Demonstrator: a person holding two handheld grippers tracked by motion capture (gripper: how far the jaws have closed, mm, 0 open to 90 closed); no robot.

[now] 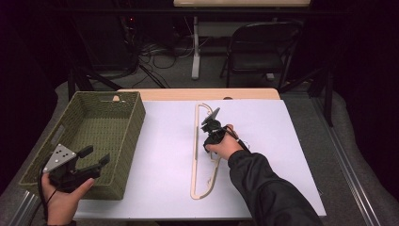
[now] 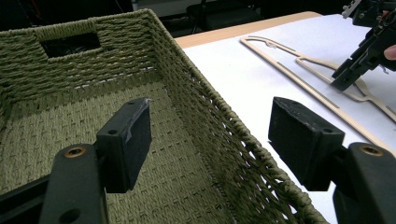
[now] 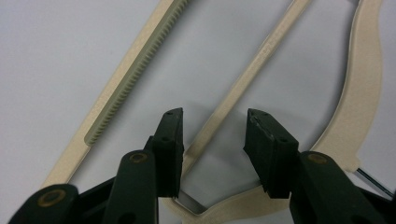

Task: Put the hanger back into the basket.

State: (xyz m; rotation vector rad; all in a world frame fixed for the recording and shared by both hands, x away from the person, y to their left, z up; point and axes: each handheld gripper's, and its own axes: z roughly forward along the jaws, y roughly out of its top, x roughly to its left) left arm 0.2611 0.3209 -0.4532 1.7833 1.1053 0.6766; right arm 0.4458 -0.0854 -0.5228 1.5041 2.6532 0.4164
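Right gripper (image 3: 214, 135) open astride thin bar of beige clothes hanger (image 1: 201, 155); light, stiff, flat on table, likely slippery, best pinched at that bar.

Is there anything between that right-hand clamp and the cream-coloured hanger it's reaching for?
Nothing visible. The right gripper hangs over the hanger on the white sheet, jaws open with a thin bar of the hanger between them and only bare sheet around. The green basket stands well off to the side.

High camera looks down over my counter (image 1: 160, 155); my gripper cameras sit close, both sharing the hanger (image 1: 196, 141) with it.
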